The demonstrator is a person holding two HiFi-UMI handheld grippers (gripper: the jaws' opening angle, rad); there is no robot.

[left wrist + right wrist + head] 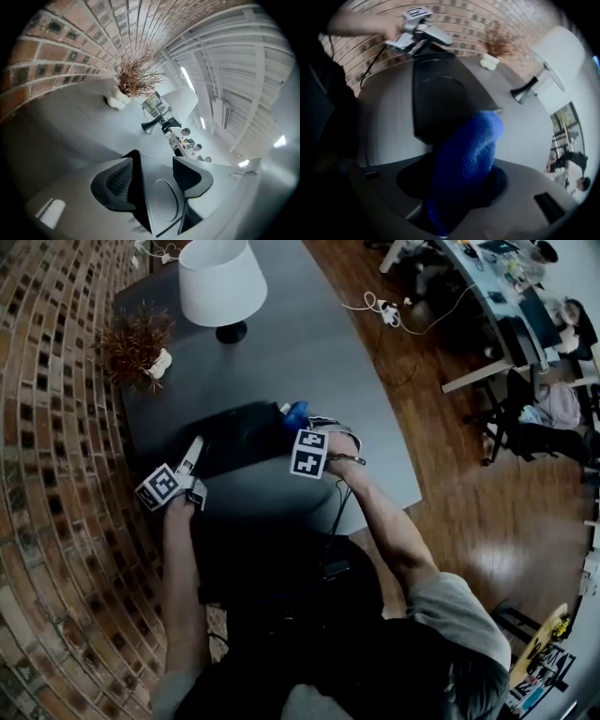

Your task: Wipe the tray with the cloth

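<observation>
— What does the right gripper [459, 183] have?

— It is clenched on the blue cloth [469, 152], which bulges out past the jaws at the right end of the dark tray [239, 439]. I cannot tell if the cloth touches it.

— And the left gripper [153, 171]?

— Its jaws stand apart, with a corner of the tray between them, at the tray's left end.

— What's around them?

— The tray lies on a grey table [314, 348] against a brick wall [47, 474]. Beyond it stand a white-shaded lamp [221, 282] and a dried plant [134, 338] in a small white vase [161, 363], both well apart from the tray.
</observation>
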